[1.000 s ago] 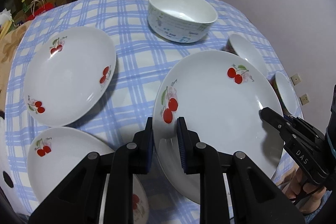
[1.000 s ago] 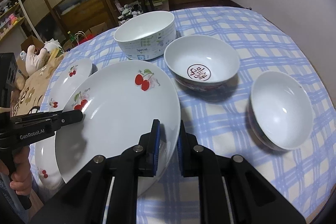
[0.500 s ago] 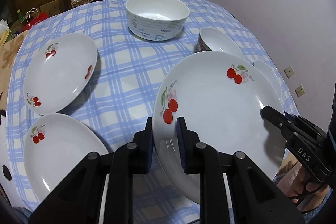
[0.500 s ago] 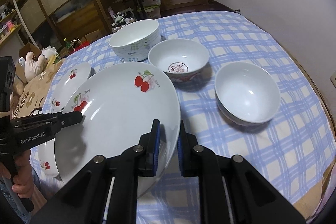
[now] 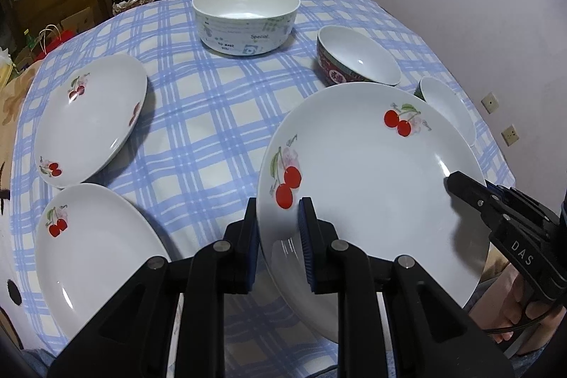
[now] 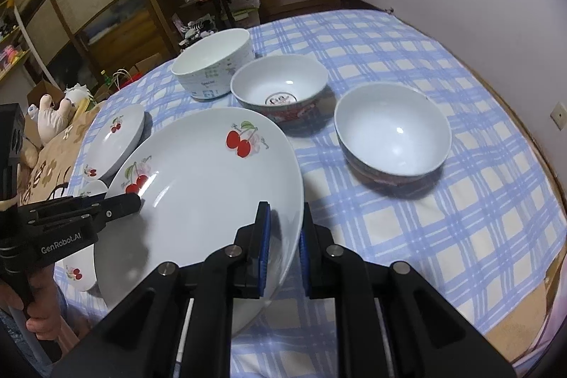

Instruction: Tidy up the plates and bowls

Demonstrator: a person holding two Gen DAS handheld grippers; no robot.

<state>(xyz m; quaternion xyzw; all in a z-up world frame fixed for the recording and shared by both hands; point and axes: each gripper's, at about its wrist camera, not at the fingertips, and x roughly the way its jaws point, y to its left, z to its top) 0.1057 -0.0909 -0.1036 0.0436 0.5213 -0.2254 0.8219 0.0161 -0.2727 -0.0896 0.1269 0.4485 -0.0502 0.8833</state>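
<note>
We hold the large cherry plate (image 5: 368,172) above the worktop (image 5: 198,116), both grippers' jaws clamped on opposite rims. We should keep it level, then lower it onto the plate at nine o'clock (image 5: 88,119).

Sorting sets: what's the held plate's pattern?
White plate with red cherry sprigs; clearest in the left wrist view.
</note>
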